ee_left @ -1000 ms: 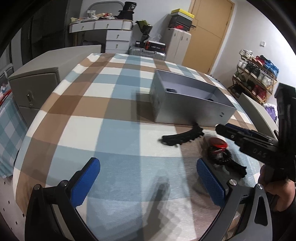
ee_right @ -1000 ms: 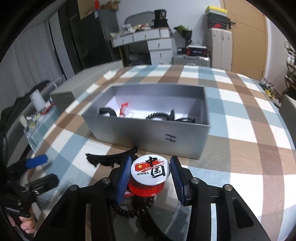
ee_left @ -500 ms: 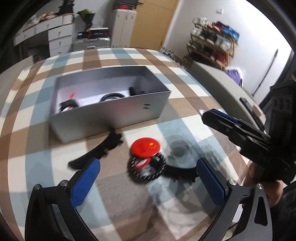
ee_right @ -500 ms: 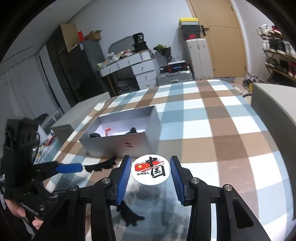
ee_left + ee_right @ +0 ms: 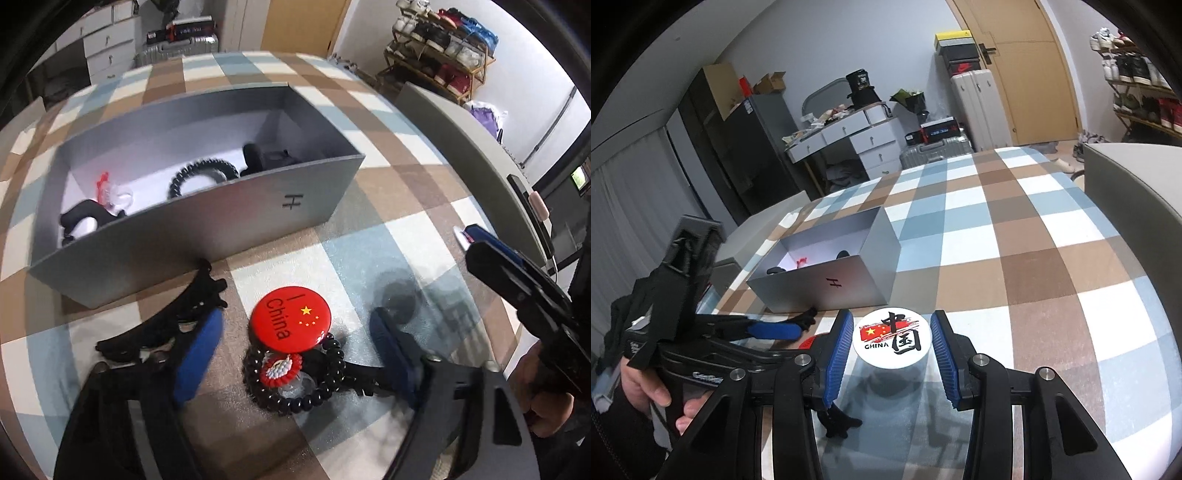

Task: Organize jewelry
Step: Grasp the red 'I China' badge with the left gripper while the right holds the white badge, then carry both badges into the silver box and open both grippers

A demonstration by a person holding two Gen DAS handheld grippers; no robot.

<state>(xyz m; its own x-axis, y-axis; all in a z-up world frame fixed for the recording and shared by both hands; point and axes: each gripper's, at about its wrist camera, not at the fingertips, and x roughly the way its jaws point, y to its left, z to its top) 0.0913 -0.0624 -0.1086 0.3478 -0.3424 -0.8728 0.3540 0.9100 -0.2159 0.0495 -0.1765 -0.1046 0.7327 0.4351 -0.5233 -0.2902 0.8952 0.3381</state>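
Hanging over the checked blue-and-brown tablecloth, the left gripper has its blue pads apart either side of a round red badge reading "I China" with yellow stars; its jaws have just been narrowing, not yet touching it. The badge leans on a black coiled hair tie, beside a black claw clip. The right gripper clamps a white round badge printed "CHINA" with a flag and brushed characters. Behind, an open grey cardboard box marked "H" holds another coil, dark clips and something red, partly hidden by its wall.
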